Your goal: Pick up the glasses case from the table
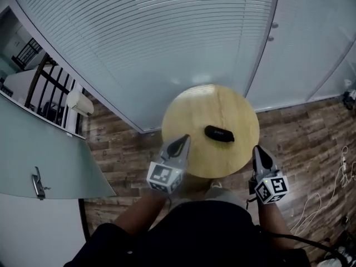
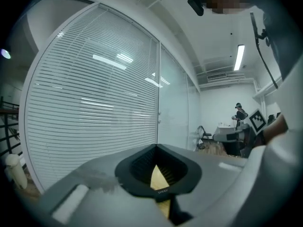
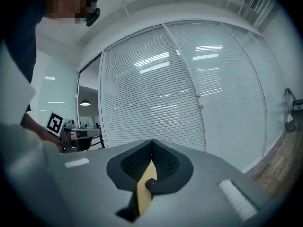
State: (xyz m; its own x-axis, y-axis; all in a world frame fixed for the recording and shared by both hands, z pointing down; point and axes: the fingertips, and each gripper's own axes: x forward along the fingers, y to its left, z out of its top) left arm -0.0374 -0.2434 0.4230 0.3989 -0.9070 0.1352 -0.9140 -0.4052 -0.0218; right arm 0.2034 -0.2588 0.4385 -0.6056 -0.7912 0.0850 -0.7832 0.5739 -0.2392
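Left gripper (image 1: pixel 186 138): jaws clenched tip to tip, nothing in them. Right gripper (image 1: pixel 258 149): also clenched, empty. Both hang at the near edge of the round wooden table (image 1: pixel 189 113), left tip just over the rim, right tip at the rim.

The black glasses case (image 1: pixel 219 133) lies flat on the tabletop, between the two grippers and slightly beyond them, touching neither.

Only the head view shows the case clearly. Each gripper view looks level at the blinds and gives only a sliver of yellow tabletop through the slot behind the joined tips. In the right gripper view a small dark blob (image 3: pixel 150 184) sits in that slot; it may be the case, cannot tell. The left gripper view shows a distant person (image 2: pixel 240 112) by a desk, unseen elsewhere.

Around:
- glass wall with blinds (image 1: pixel 139 38) behind the table
- wood-plank floor (image 1: pixel 300 132)
- loose cables (image 1: pixel 334 188) on the floor at right
- glass door with a handle (image 1: pixel 38 185) at left
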